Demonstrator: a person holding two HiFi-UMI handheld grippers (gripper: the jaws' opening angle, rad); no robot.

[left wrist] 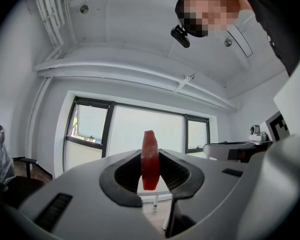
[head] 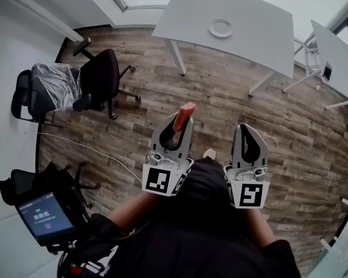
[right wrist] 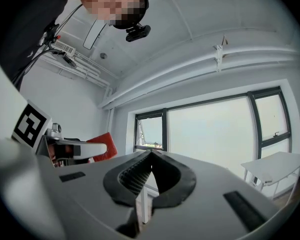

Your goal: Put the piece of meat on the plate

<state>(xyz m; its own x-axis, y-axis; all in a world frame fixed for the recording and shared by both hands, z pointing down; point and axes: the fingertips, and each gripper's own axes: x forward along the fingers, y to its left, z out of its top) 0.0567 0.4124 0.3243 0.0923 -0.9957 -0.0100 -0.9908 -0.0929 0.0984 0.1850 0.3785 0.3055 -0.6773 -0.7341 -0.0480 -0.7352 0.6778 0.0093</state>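
Wood-floored office. We find the piece of meat (head: pixel 185 114) pinched on edge by the left gripper (head: pixel 178 127), centre frame, judged secured for carrying. We note the right gripper (head: pixel 244 130) pressed together, empty, and the plate (head: pixel 221 28) well apart on the white table (head: pixel 255 16), upper centre.

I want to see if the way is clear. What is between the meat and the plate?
Only bare wooden floor, then white tabletop, lie between the meat and the plate. The head view shows it.
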